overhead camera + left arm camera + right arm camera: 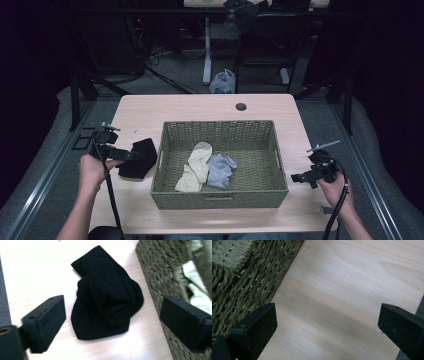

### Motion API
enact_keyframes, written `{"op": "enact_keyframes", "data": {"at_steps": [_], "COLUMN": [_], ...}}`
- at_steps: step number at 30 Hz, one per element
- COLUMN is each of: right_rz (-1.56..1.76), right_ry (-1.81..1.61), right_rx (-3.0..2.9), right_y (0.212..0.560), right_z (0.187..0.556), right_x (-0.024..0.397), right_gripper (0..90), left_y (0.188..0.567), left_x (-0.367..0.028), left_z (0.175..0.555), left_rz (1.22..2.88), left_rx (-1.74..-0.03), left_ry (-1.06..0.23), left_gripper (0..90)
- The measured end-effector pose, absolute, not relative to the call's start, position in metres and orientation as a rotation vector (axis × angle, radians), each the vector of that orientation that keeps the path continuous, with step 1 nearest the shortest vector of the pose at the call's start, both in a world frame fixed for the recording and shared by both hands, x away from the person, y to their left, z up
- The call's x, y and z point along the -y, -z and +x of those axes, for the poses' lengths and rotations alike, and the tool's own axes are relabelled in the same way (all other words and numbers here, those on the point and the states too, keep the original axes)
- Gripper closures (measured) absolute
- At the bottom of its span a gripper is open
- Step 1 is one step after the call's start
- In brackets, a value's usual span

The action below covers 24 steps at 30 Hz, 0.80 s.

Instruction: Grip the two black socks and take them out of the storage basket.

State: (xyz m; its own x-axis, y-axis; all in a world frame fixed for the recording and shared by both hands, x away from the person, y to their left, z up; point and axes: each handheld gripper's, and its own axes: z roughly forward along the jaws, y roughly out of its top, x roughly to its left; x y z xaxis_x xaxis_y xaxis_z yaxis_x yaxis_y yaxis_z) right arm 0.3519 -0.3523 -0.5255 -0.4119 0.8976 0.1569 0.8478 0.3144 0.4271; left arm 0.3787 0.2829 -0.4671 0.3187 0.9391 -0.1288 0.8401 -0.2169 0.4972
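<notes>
A black sock (106, 293) lies crumpled in a loose heap on the light wooden table (150, 107), just beside the outer left wall of a woven olive-green basket (220, 199). In the high view the black sock sits at the table's left side, touching or nearly touching the basket's wall, with the left gripper (131, 156) right at its near-left edge. In the left gripper view the jaws stand wide apart, one on each side of the sock, and neither pad presses on it; the sock rests free on the wood. The left hand (92, 167) holds the tool from the lower left, its cable trailing back toward the person.

Inside the basket lie two more pieces of clothing: a cream sock (196, 167), folded and running lengthwise, and just beside it, touching it on the right, a grey sock (221, 170) bunched into a small pile. Both lie near the middle of the basket floor.

The right gripper (300, 177) hovers by the basket's right near corner, held by the right hand (334, 192) over bare table. In the right gripper view its jaws are spread wide with nothing between them, only wood grain below and the basket's braided wall at the upper left.
</notes>
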Motion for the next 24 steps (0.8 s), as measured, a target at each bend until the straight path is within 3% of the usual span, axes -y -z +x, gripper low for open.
{"op": "enact_keyframes", "data": {"at_steps": [12, 24], "right_rz": [1.638, 1.632], "right_ry": [-0.700, -0.709], "right_rx": [-2.455, -2.456], "right_y": [0.526, 0.527], "right_z": [0.352, 0.352], "right_x": [0.352, 0.351], "right_gripper": [1.5, 1.5], "left_y": [0.473, 0.490], "left_x": [-0.282, -0.282], "left_z": [0.337, 0.329], "left_rz": [2.081, 2.049], "left_rx": [-1.555, -1.587], "left_ry": [-0.295, -0.253], "left_gripper": [0.3, 0.2]}}
